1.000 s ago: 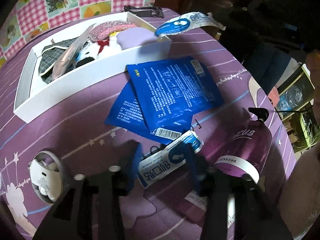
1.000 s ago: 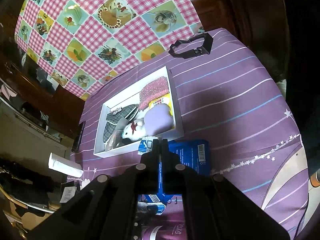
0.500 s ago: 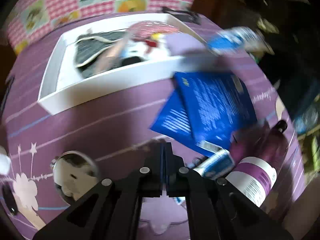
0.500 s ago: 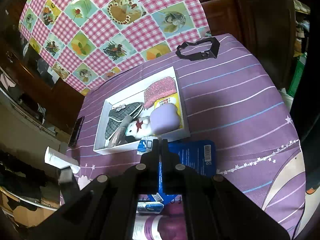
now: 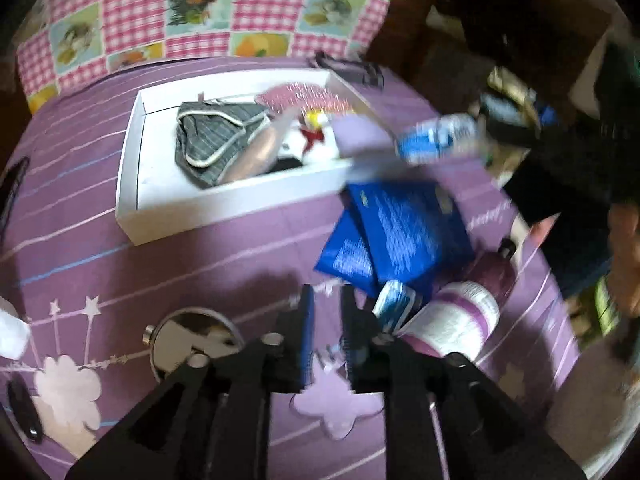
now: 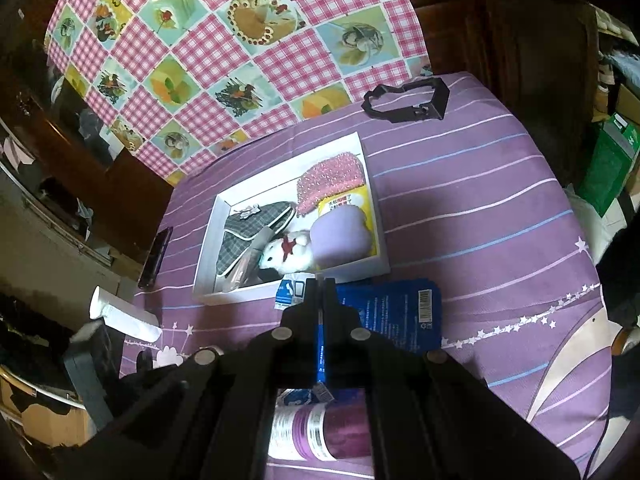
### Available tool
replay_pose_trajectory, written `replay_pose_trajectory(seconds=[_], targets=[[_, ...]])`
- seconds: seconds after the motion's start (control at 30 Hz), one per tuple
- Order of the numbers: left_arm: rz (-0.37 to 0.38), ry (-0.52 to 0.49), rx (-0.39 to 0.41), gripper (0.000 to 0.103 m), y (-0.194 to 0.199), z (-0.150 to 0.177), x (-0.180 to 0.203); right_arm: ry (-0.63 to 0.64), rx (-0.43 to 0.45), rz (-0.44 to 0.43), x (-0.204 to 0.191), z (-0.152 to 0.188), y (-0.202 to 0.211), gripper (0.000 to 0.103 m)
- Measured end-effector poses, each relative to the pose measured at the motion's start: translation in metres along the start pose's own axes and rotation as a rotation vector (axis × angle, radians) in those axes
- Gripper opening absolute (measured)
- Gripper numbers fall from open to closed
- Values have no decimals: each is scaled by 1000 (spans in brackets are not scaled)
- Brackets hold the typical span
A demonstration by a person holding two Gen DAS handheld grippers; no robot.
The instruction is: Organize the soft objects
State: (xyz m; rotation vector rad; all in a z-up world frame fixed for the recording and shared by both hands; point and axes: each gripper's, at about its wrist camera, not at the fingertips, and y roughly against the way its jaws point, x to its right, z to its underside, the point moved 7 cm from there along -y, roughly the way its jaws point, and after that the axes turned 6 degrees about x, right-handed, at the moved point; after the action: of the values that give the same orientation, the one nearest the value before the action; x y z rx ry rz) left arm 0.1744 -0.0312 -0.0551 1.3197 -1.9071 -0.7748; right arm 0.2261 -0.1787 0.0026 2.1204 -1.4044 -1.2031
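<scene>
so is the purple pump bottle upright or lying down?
Lying down. The purple pump bottle rests on its side on the purple cloth, pump head pointing away, white label band facing up, beside the blue packets.

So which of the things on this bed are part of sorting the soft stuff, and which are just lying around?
Part of the job:
white tray
plush toy
plaid pouch
pink knit piece
blue packets

Just lying about:
purple bottle
black clip
round mirror
</scene>
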Motion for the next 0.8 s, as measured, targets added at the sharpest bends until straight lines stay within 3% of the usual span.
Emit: replay_pose_trajectory(seconds=[0.07, 0.17, 0.23, 0.37, 0.57, 0.6, 0.67, 0.8], targets=[[-44, -30, -18, 19, -1, 6, 1, 1, 2, -7, -1, 0, 1, 3], [-43, -66, -33, 22, -1, 17, 6, -3, 2, -13, -1, -1, 0, 3], [-13, -88, -42, 40, -1, 28, 11, -2, -5, -21, -2, 0, -1, 3], [39, -107, -45, 41, -4, 47, 19, 6, -12, -48, -10, 1, -2, 3], [-87, -289, 1, 40, -12, 60, 44, 14, -6, -74, -16, 2, 2, 3], [-88, -294, 4, 40, -12, 60, 45, 11, -3, -76, -15, 1, 3, 3], [-45, -261, -2, 23, -12, 59, 45, 2, 2, -77, -13, 0, 5, 3], [-84, -211, 11, 4, -11, 54, 34, -6, 5, -80, -11, -2, 5, 3]])
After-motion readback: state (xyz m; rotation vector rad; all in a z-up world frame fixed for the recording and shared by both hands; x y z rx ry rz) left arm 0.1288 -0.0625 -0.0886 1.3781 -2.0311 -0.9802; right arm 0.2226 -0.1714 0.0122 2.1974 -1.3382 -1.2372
